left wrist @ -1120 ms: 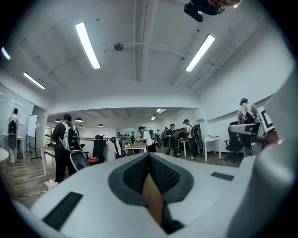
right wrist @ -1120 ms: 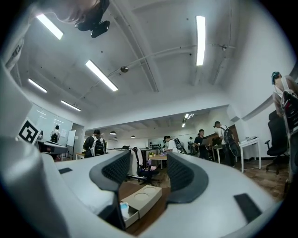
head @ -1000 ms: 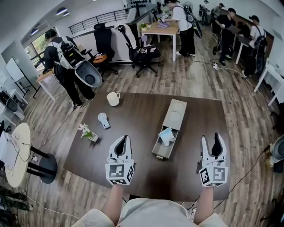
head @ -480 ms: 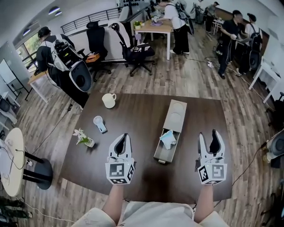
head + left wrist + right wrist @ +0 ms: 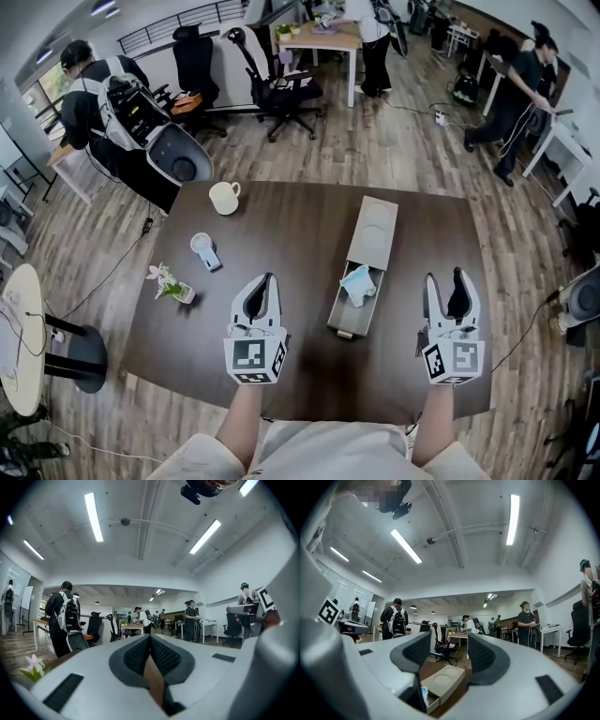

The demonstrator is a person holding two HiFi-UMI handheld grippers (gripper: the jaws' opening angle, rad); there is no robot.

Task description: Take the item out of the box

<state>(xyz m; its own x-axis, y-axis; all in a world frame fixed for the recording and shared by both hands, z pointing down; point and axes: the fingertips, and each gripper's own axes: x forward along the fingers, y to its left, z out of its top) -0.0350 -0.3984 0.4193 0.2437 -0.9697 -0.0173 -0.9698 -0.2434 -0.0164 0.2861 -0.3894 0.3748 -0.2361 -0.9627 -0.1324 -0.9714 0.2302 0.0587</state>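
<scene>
Nearest, over the dark table (image 5: pixel 281 225): left gripper (image 5: pixel 267 279) pressed together, right gripper (image 5: pixel 446 277) spread, both empty. Between them, well apart from each: pale blue crumpled item (image 5: pixel 357 284), lying in the pulled-out drawer (image 5: pixel 345 321) of the cardboard box (image 5: pixel 375 230). Apparently untouched; reaching, pinching and lifting out all left to do.

Counter (image 5: pixel 281 234): dark wood grain, low sheen. Box (image 5: pixel 377 225): matt beige, like moulded paper pulp. Item (image 5: pixel 357 284) inside: pale blue, crumpled, soft-looking. Mug (image 5: pixel 224 198): cream, glossy. Left tongs (image 5: pixel 268 279) and right tongs (image 5: pixel 447 279): smooth white plastic with dark ribbed pads (image 5: pixel 483 656).
</scene>
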